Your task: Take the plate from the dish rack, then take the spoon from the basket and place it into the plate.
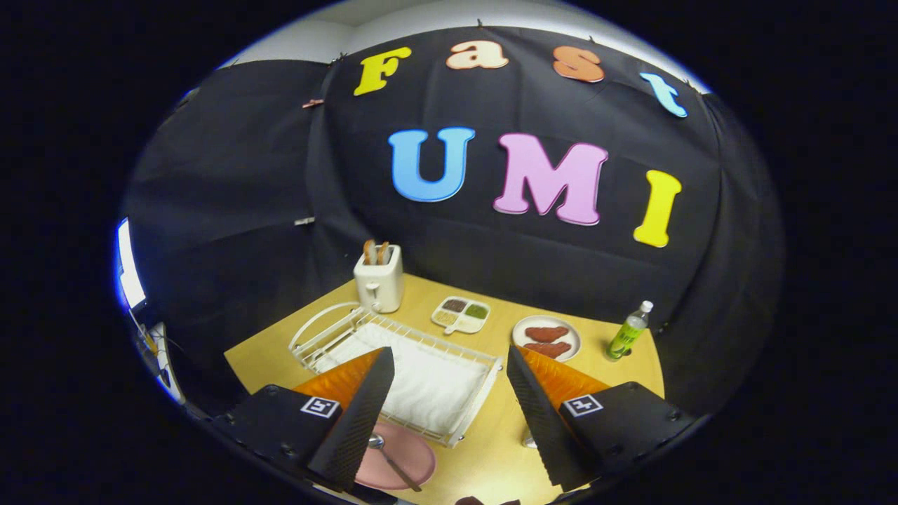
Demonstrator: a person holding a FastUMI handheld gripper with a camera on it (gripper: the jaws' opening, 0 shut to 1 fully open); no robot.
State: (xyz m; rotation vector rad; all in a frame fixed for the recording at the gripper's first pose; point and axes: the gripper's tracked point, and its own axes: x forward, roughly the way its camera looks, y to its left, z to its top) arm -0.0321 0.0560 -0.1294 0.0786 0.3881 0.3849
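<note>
The tool (pixel 449 407) is wide open and holds nothing. The spoon (pixel 393 459) lies on the pink plate (pixel 414 456) beside its left finger. It looks light, hard and slippery.

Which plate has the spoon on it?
The pink plate beside the left finger, near the dish rack: the spoon lies across it. The white plate beyond the open claw holds brown food.
</note>
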